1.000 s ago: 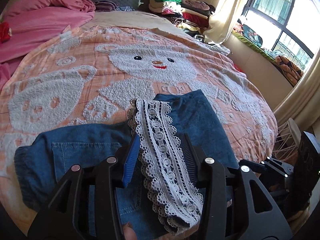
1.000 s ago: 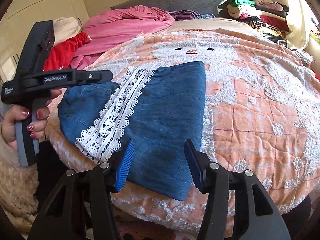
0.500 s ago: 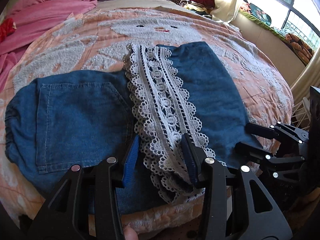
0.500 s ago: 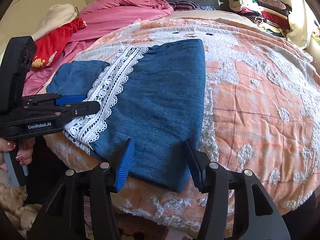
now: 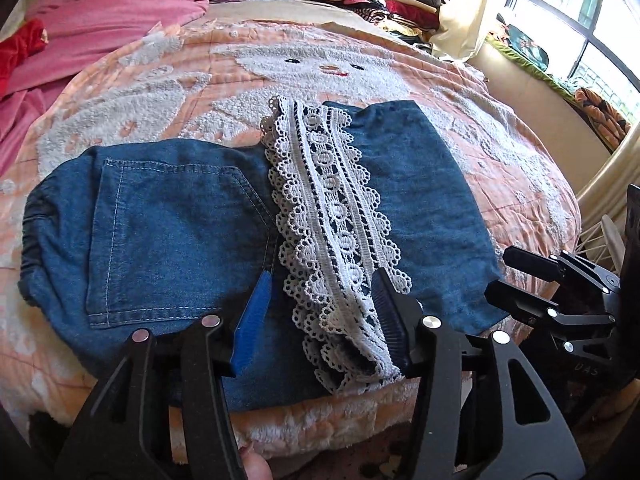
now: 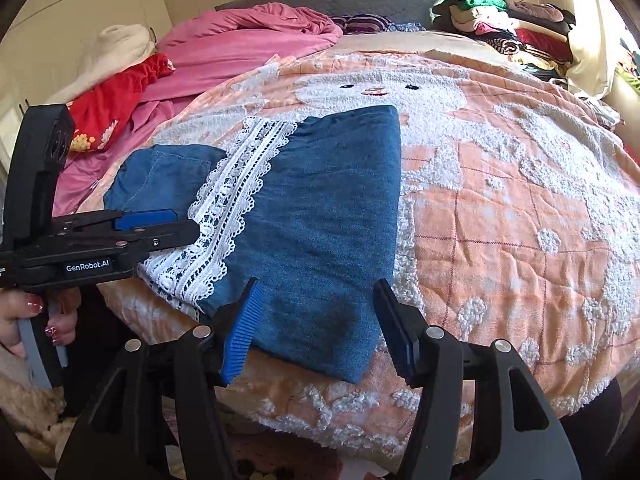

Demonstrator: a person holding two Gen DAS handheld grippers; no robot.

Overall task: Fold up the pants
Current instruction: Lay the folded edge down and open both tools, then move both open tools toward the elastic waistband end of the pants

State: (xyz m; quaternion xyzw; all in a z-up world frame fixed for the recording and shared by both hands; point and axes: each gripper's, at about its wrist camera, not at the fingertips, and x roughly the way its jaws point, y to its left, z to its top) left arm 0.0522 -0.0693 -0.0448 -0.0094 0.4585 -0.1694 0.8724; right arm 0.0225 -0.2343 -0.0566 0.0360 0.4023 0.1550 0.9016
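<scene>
Blue denim pants [image 5: 168, 236] [image 6: 320, 216] lie folded on the bed near its front edge, with a white lace hem band [image 5: 332, 216] [image 6: 228, 200] lying across the top. My left gripper [image 5: 320, 320] is open, its fingers on either side of the lace's near end. It also shows in the right wrist view [image 6: 160, 224], at the lace's left edge. My right gripper [image 6: 316, 328] is open over the near corner of the folded leg. It shows at the right of the left wrist view [image 5: 516, 276].
The bed has a peach quilt with a white bear pattern [image 5: 328, 68] [image 6: 500, 208]. Pink bedding [image 6: 248, 48] and a red garment [image 6: 112, 108] lie at the back left. Stacked clothes [image 6: 504, 24] sit at the back right. A window [image 5: 580, 20] is to the right.
The lace end was lifted between the left fingers one second ago; now it lies flat on the pants. Both grippers have drawn back slightly toward the bed's front edge.
</scene>
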